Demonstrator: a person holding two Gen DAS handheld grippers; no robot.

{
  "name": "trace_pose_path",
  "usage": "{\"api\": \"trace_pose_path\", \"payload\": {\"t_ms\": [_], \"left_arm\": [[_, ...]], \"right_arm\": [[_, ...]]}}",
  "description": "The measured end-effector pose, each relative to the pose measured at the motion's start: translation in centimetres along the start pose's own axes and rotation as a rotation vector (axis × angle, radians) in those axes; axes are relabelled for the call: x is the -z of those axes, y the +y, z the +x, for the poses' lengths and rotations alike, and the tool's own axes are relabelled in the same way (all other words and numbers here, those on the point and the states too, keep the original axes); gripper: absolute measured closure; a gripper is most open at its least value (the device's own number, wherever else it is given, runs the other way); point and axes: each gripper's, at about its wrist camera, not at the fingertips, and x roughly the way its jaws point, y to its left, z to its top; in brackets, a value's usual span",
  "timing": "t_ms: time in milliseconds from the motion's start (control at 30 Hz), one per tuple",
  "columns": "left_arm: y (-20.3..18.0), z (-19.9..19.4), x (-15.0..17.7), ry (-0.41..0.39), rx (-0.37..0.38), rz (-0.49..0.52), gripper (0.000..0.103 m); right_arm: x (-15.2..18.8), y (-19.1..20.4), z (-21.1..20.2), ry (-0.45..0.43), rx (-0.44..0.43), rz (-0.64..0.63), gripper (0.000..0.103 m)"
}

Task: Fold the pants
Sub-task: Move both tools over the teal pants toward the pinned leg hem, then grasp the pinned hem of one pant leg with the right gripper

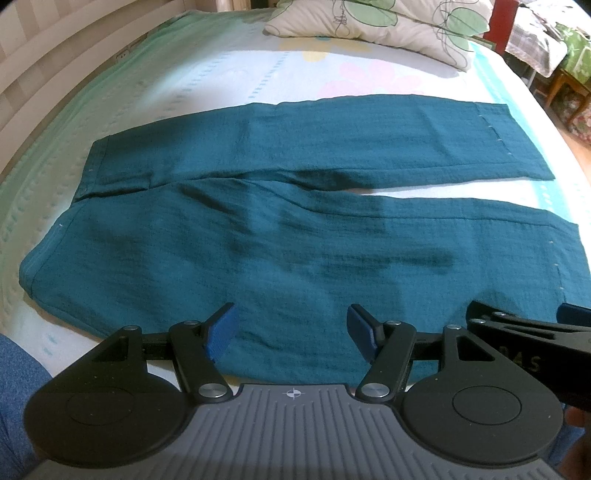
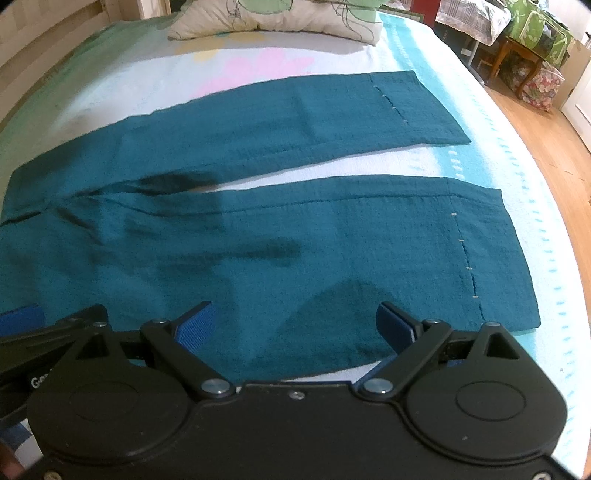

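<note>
Teal pants (image 1: 288, 221) lie flat on the bed, waistband to the left, both legs running right with a narrow gap between them. They also show in the right wrist view (image 2: 332, 236). My left gripper (image 1: 290, 332) is open and empty, hovering over the near edge of the near leg, close to the thigh. My right gripper (image 2: 295, 325) is open and empty over the near edge of the same leg, nearer the hem. The right gripper's side shows in the left wrist view (image 1: 524, 332); the left gripper's side shows in the right wrist view (image 2: 44, 328).
The bed (image 1: 207, 74) has a pale patterned sheet. A floral pillow (image 1: 373, 26) lies at the far side, also in the right wrist view (image 2: 280, 18). Wooden floor (image 2: 554, 147) and furniture (image 2: 528, 48) lie off the bed's right side. A headboard (image 1: 44, 74) runs along the left.
</note>
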Motion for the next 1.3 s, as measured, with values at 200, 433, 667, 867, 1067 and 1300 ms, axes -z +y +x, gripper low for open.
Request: {"api": "trace_pose_path", "payload": {"t_ms": [200, 433, 667, 867, 1067, 1300], "left_arm": [[0.1, 0.0, 0.0, 0.0, -0.003, -0.003, 0.039], [0.1, 0.1, -0.1, 0.005, -0.003, -0.003, 0.039], [0.2, 0.1, -0.2, 0.005, 0.005, -0.007, 0.039], [0.8, -0.4, -1.5, 0.0, 0.024, -0.031, 0.047], [0.5, -0.7, -3.9, -0.038, 0.038, -0.02, 0.047], [-0.5, 0.5, -6.4, -0.066, 0.012, 0.06, 0.047]], "right_arm": [[-0.1, 0.1, 0.0, 0.009, -0.002, -0.002, 0.01], [-0.2, 0.1, 0.0, 0.013, -0.001, -0.003, 0.01], [-0.3, 0.0, 0.4, 0.017, -0.022, -0.001, 0.013], [-0.7, -0.5, 1.3, 0.066, -0.056, 0.042, 0.021], [-1.1, -1.0, 1.4, 0.05, -0.065, 0.039, 0.023], [-2.4, -2.4, 2.2, 0.03, -0.088, 0.129, 0.026]]}}
